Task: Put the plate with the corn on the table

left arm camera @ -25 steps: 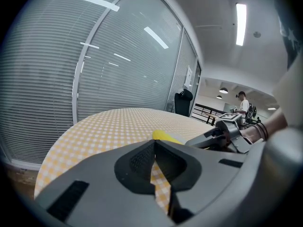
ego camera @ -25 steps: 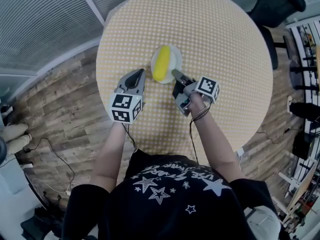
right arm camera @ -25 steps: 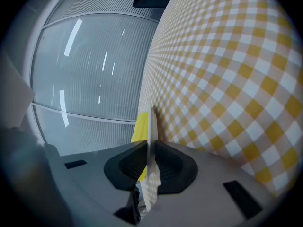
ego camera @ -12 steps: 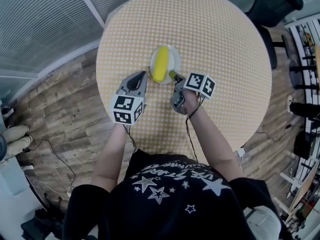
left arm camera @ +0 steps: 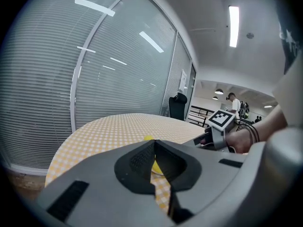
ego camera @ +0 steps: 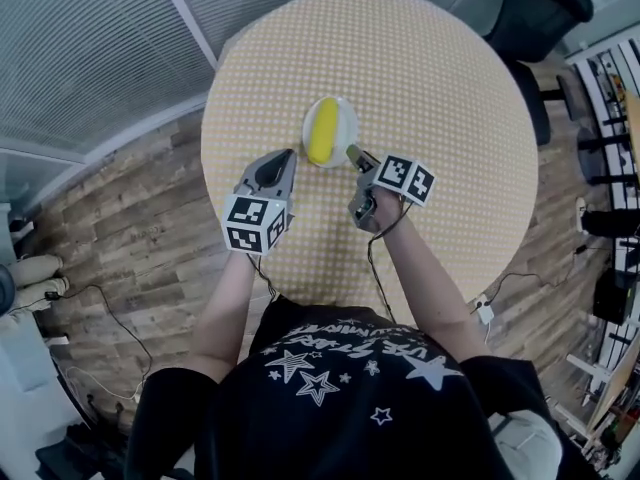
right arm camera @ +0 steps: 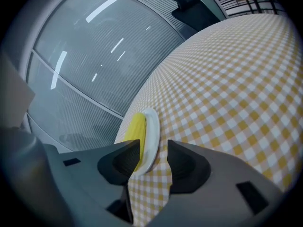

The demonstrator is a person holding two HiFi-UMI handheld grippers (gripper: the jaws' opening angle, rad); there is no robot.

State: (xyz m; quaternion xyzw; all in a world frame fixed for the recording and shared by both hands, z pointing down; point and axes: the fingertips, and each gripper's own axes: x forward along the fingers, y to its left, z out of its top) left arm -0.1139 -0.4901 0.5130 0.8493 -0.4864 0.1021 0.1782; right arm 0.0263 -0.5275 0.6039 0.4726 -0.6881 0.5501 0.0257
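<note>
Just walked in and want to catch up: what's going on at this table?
A person holds a gripper in each hand over a round checked table. The plate with the corn sits on the table. The right gripper is at the plate's near edge. Its jaws have just been opening and now stand apart, pressing on nothing. The left gripper is shut and empty, beside the plate without touching it.
</note>
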